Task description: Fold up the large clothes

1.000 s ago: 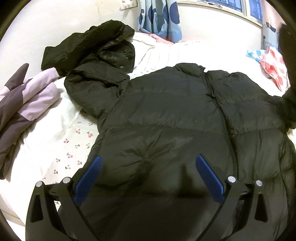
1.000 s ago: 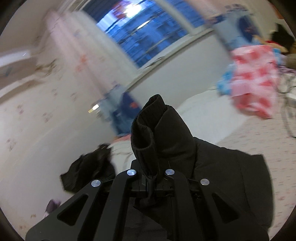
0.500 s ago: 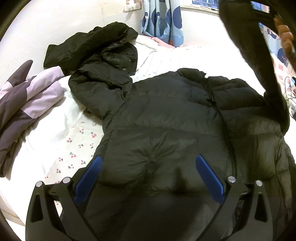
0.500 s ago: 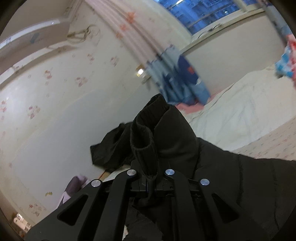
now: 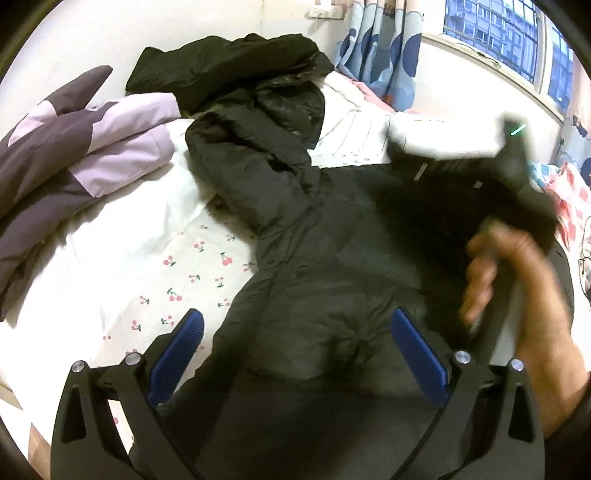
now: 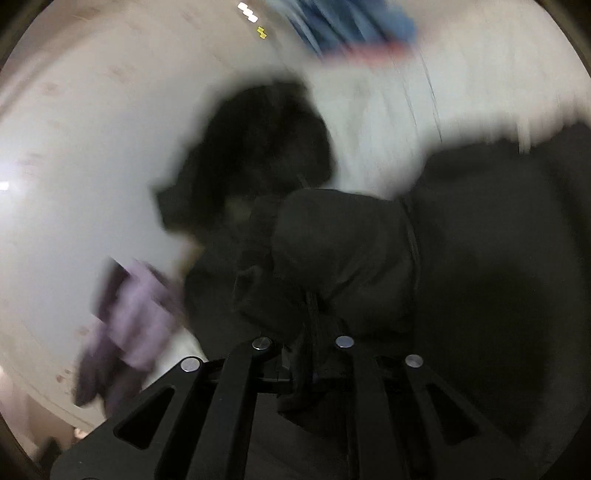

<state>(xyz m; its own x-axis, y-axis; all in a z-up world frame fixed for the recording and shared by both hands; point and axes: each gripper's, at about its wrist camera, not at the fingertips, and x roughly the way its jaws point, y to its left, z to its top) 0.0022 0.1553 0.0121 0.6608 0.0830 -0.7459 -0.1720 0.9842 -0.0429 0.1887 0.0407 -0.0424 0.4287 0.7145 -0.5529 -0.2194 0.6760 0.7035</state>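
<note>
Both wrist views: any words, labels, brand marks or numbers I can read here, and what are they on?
None can be read.
Black puffer jacket: no logo or label shows.
Cherry-print sheet: a picture pattern only, no text.
Wall fitting near the curtain: too small to tell.
Right wrist view: too blurred to read anything.

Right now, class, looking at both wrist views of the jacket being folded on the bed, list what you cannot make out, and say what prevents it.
- Right gripper, right wrist view: its fingers are buried in the sleeve cuff; pads unseen.
- Right hand, left wrist view: motion blur smears it and the sleeve beyond.
- Black puffer jacket, left wrist view: its hem is hidden behind the open left gripper.
- Purple jacket, right wrist view: blurred.
</note>
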